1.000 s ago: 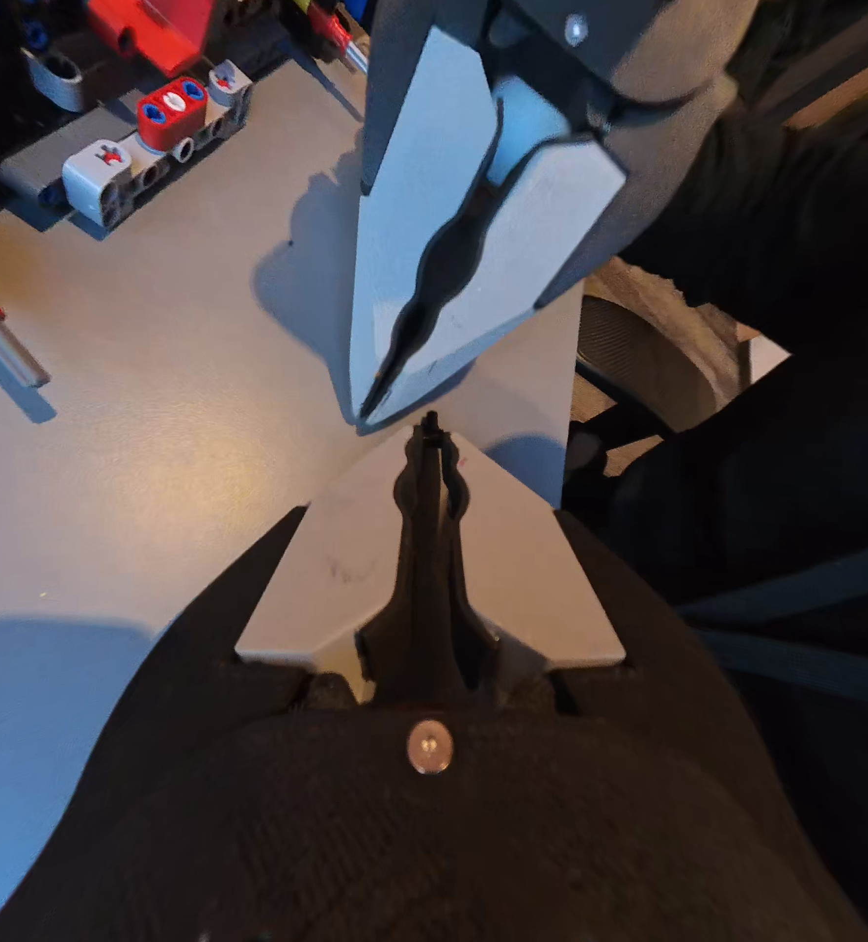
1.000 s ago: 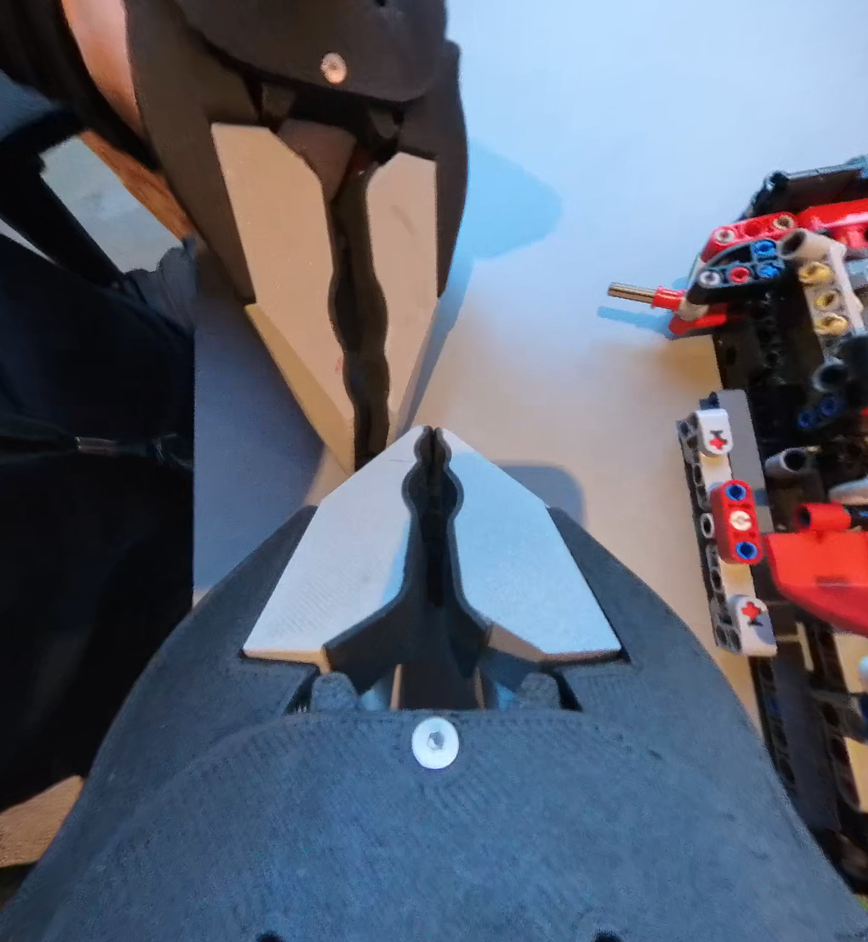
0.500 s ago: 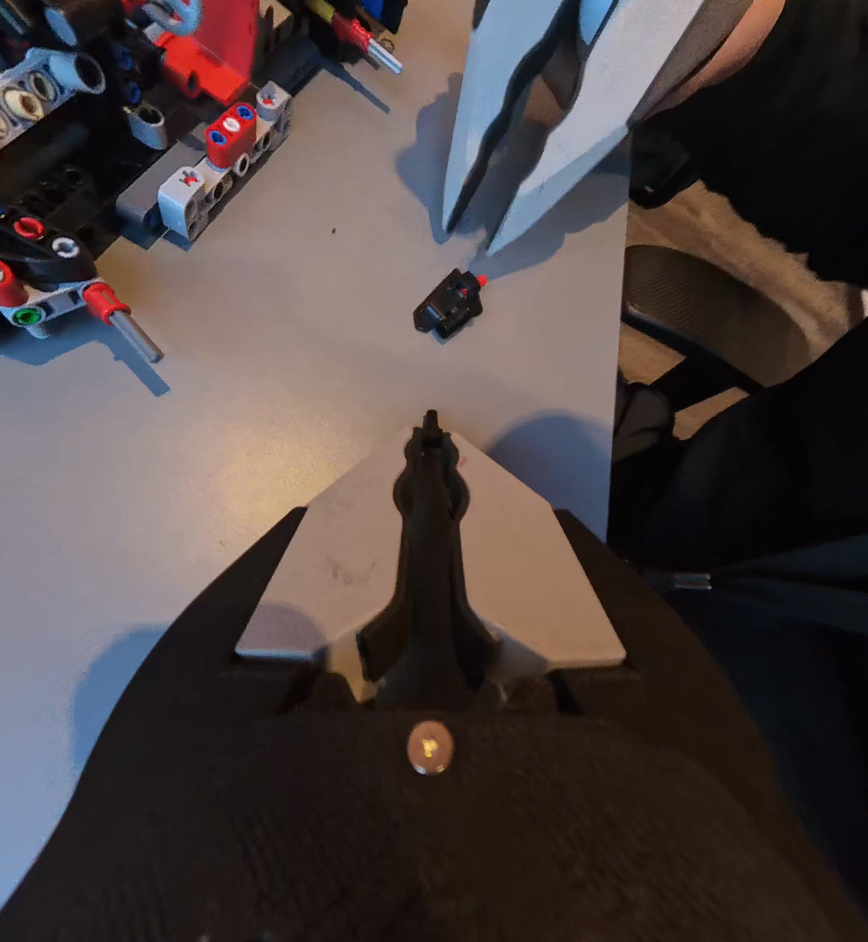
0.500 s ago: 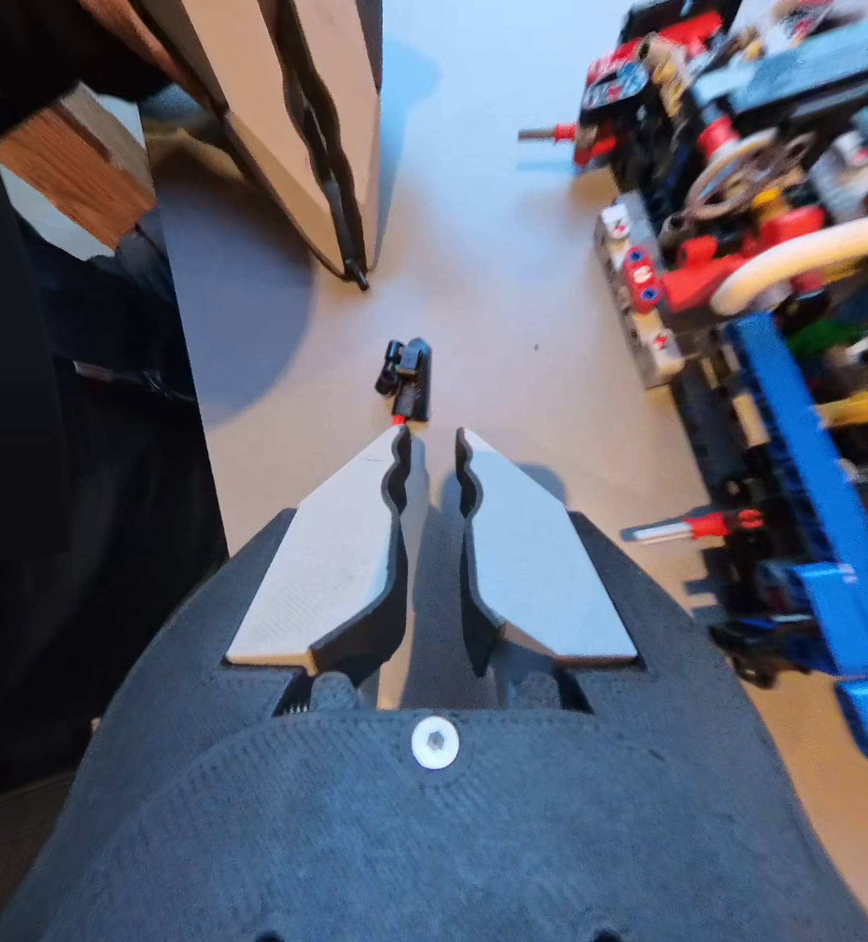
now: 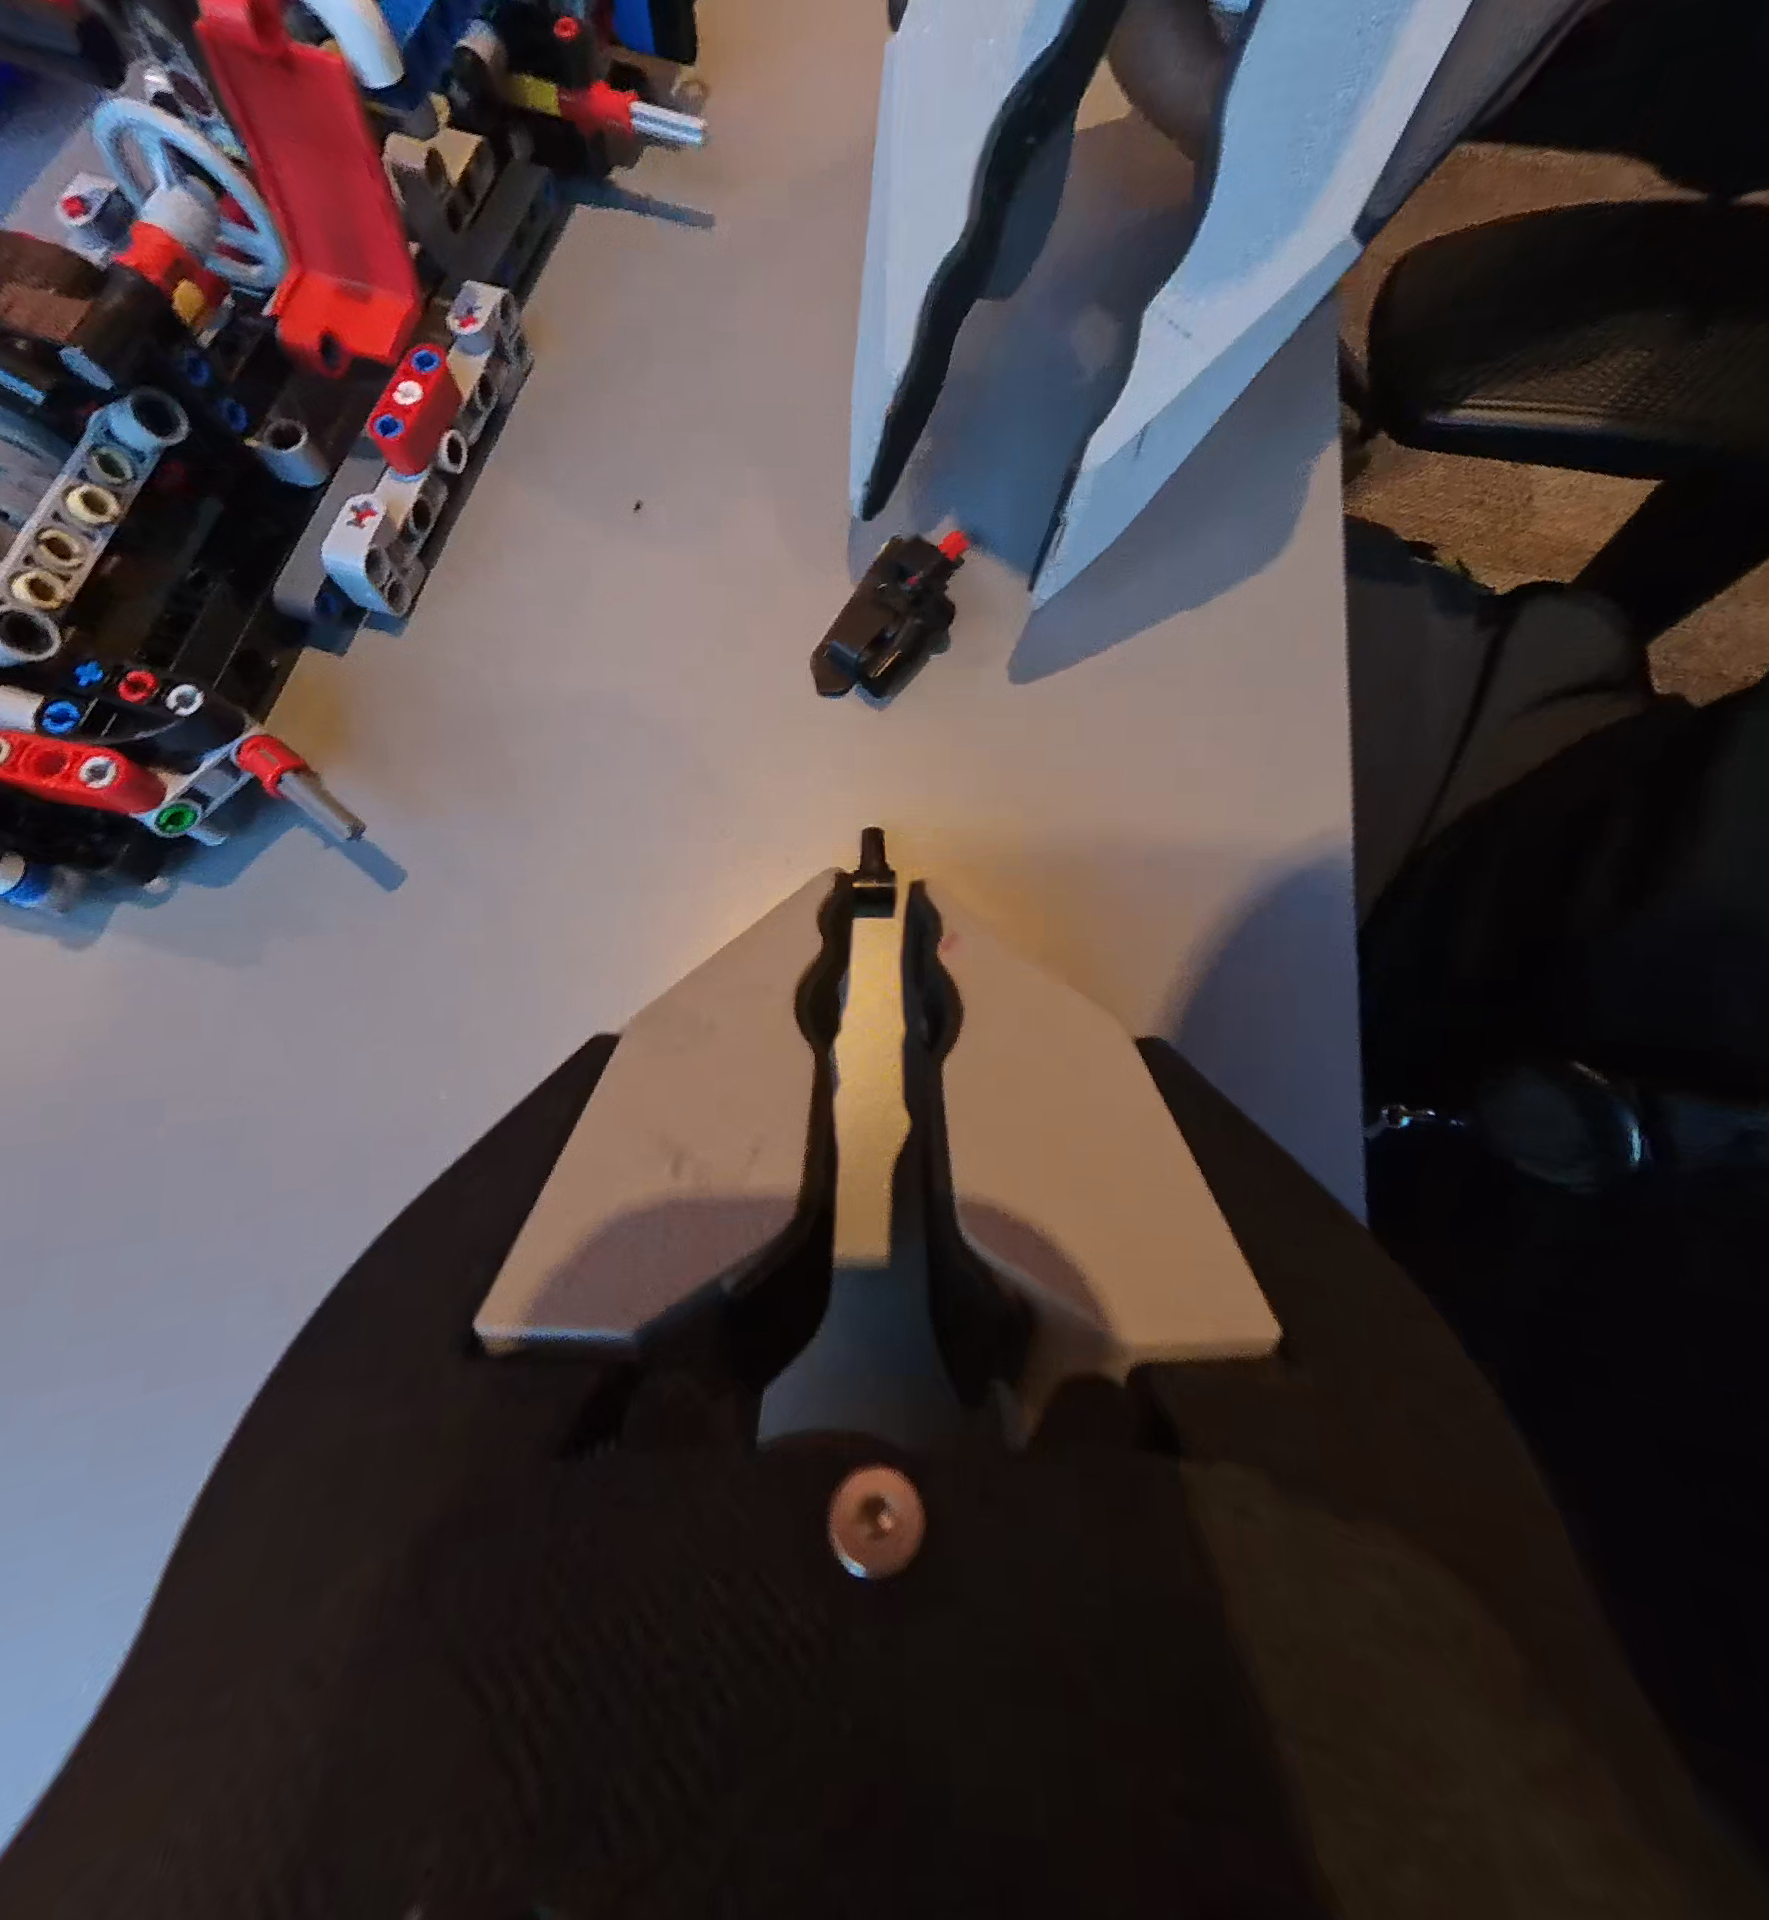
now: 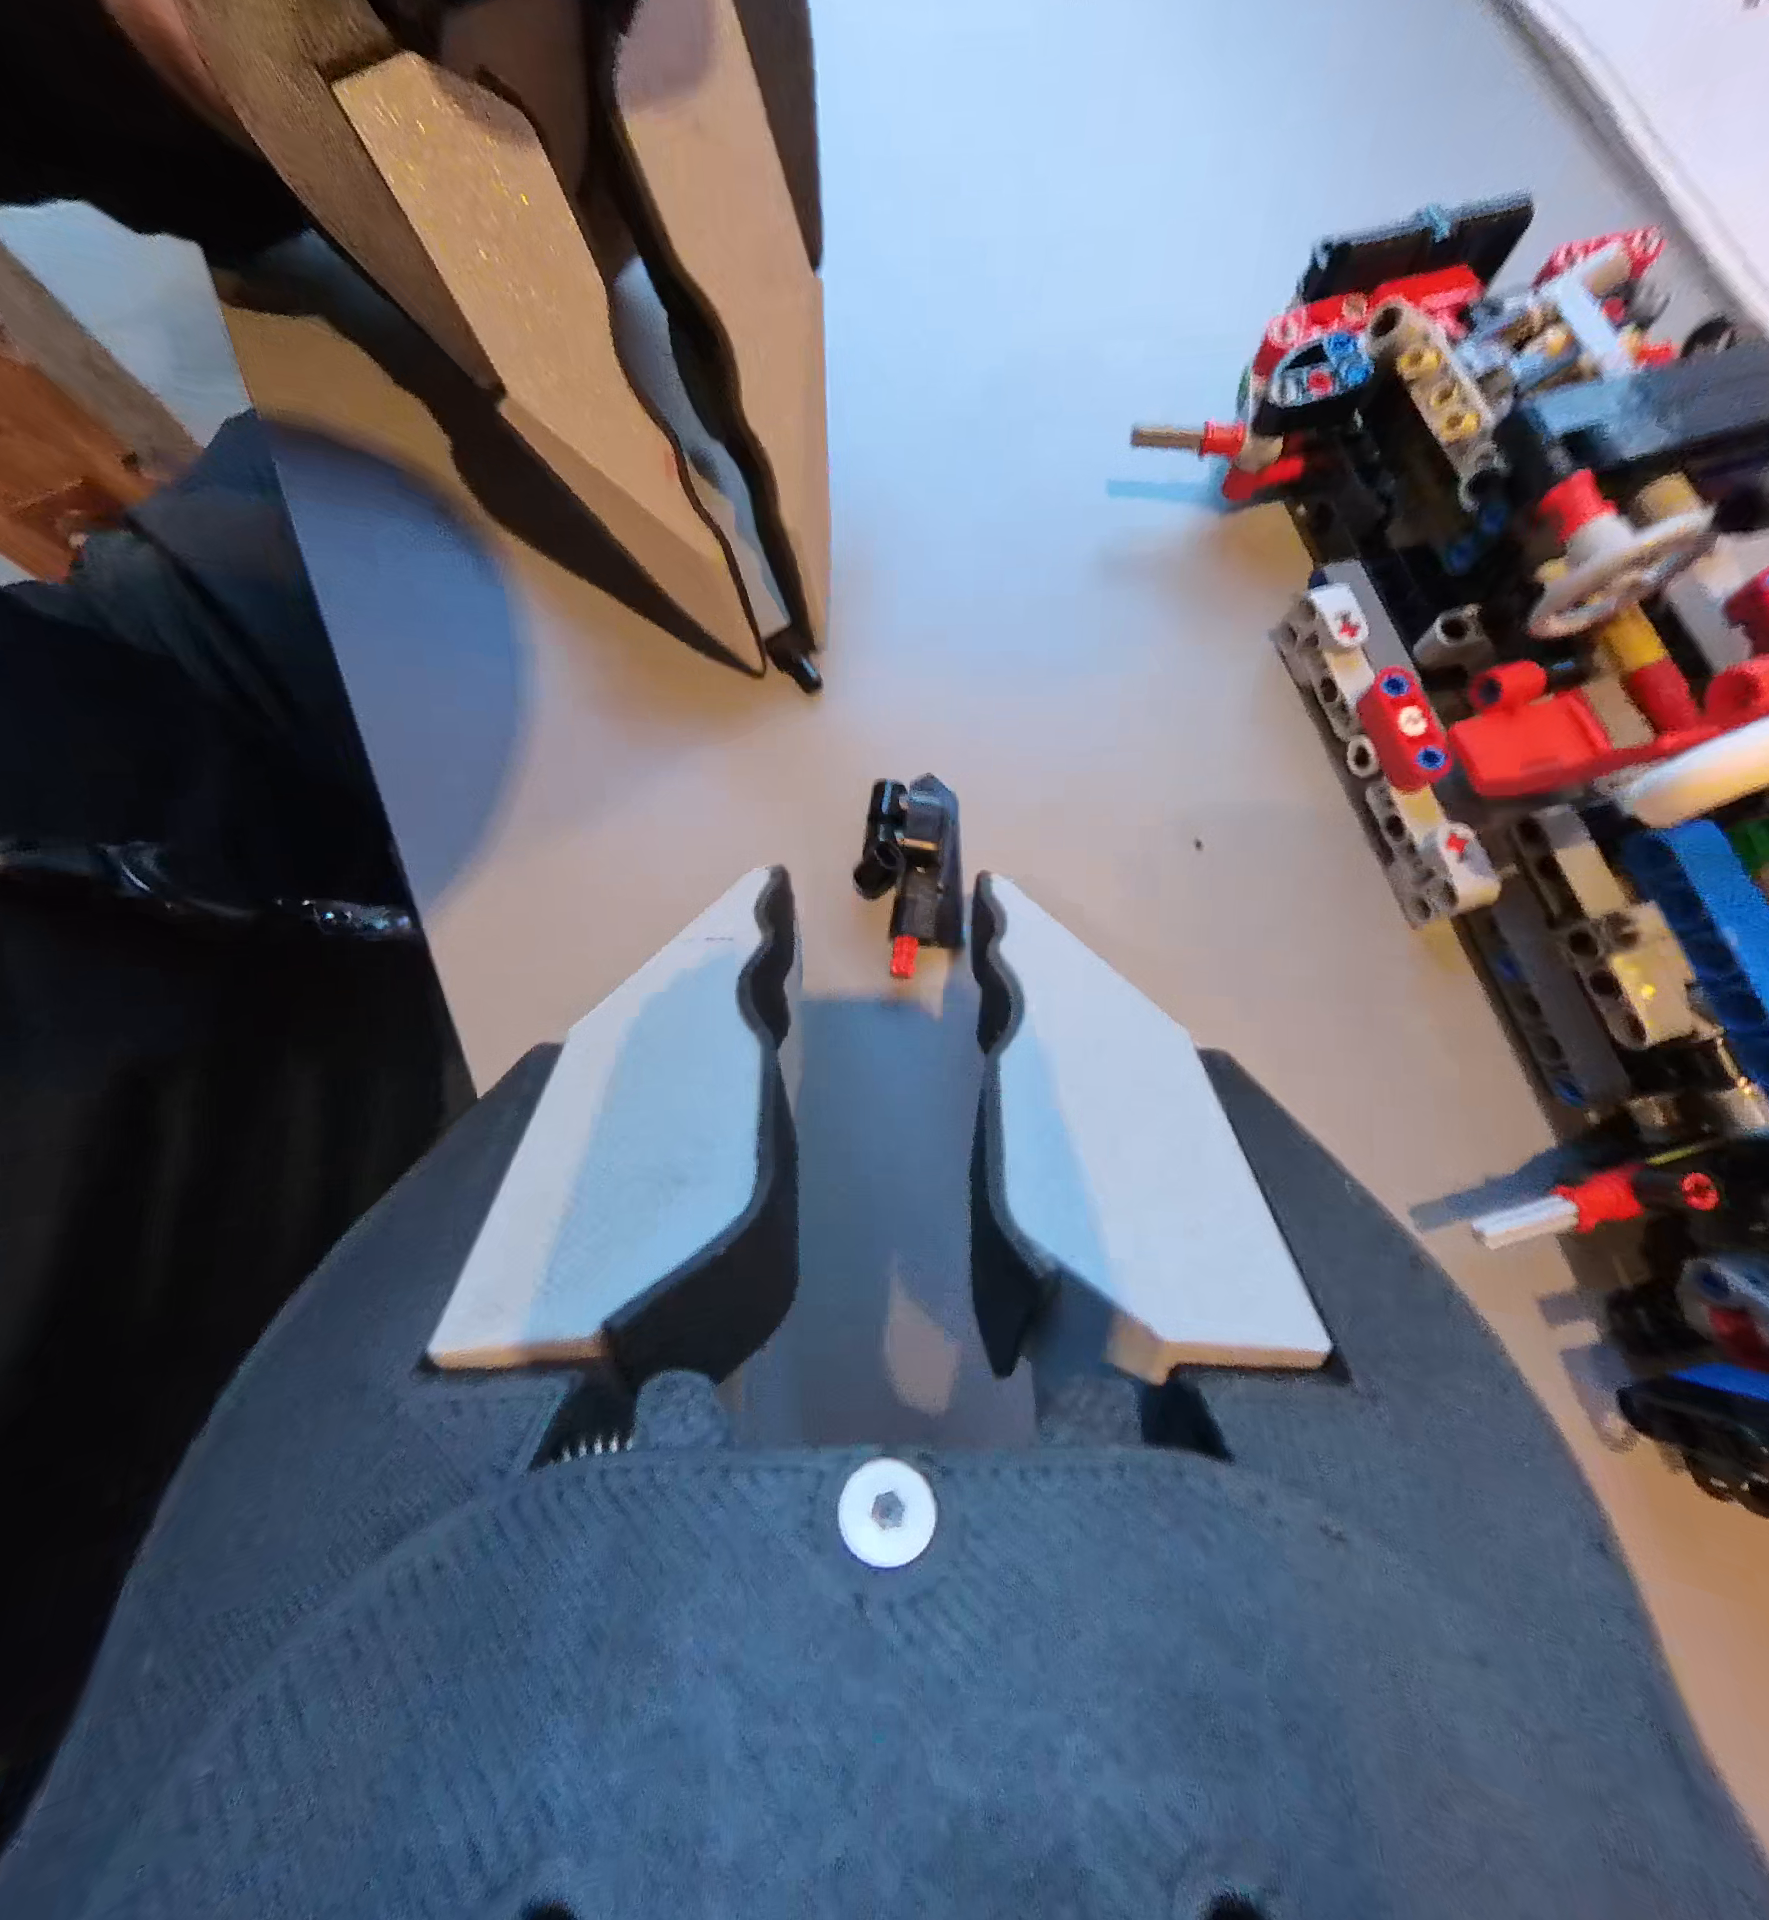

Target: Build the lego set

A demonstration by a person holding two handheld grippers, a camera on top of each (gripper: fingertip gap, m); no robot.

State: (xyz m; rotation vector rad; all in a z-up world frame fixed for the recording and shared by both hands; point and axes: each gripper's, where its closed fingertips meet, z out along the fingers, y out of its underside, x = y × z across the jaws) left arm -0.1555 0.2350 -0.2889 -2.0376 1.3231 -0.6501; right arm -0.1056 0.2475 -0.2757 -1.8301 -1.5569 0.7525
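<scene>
My left gripper [image 5: 874,885] is shut on a small black pin [image 5: 872,858] that sticks out of its tips, held low over the grey table [image 5: 599,831]. It also shows in the right wrist view [image 6: 784,657] with the pin [image 6: 803,671]. A small black sub-assembly with a red pin end [image 5: 885,620] lies on the table. My right gripper [image 6: 882,891] is open, with its tips on either side of the sub-assembly's [image 6: 913,854] near end. It also shows in the left wrist view [image 5: 953,553]. The large Technic build [image 5: 163,468] stands beside them.
The build [image 6: 1586,727] fills the table's right side in the right wrist view, with axles sticking out towards the grippers [image 6: 1545,1214]. The table edge [image 5: 1345,727] is close by, with a chair [image 5: 1607,343] and a person's dark clothing beyond it. The grippers' ends are close to 6 cm from one another.
The two grippers were shut tip to tip, then drew apart. The right one opened, leaving the black sub-assembly on the table, and now straddles it. The left keeps the black pin.
</scene>
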